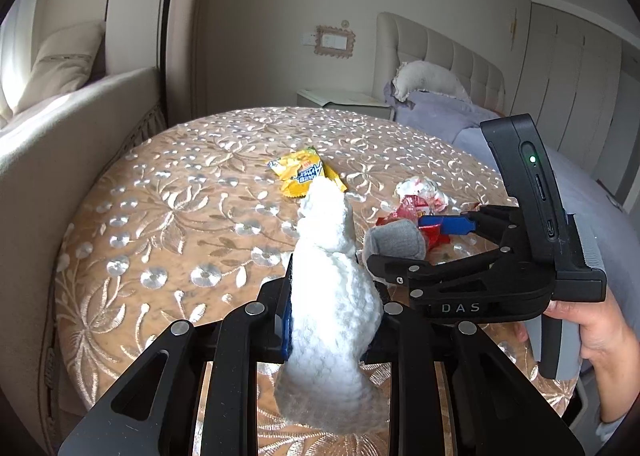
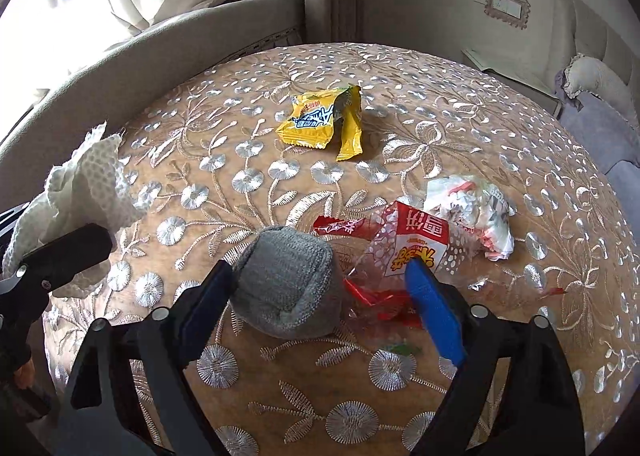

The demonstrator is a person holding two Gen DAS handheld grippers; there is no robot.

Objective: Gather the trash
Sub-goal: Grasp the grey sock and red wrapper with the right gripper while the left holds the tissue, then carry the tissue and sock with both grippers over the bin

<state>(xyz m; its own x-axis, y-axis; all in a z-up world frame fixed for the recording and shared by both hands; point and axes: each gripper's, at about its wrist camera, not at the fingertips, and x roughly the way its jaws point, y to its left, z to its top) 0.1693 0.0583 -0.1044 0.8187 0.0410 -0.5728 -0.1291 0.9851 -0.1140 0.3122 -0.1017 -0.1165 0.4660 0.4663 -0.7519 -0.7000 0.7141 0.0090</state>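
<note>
My left gripper (image 1: 332,320) is shut on a white paper towel (image 1: 332,296) and holds it above the round table; the towel also shows in the right wrist view (image 2: 86,184). My right gripper (image 2: 320,276) is open, low over the table, its blue fingers (image 2: 434,308) either side of a grey rolled sock (image 2: 288,280) and a red-and-clear snack wrapper (image 2: 400,252). It also shows in the left wrist view (image 1: 424,244). A yellow snack packet (image 2: 324,120) lies farther back. A crumpled white wrapper (image 2: 472,208) lies at the right.
The round table has an embroidered tan cloth (image 2: 240,160). A beige sofa (image 2: 120,56) curves behind it at the left. A bed with lilac bedding (image 1: 452,112) and a nightstand (image 1: 344,98) stand at the right.
</note>
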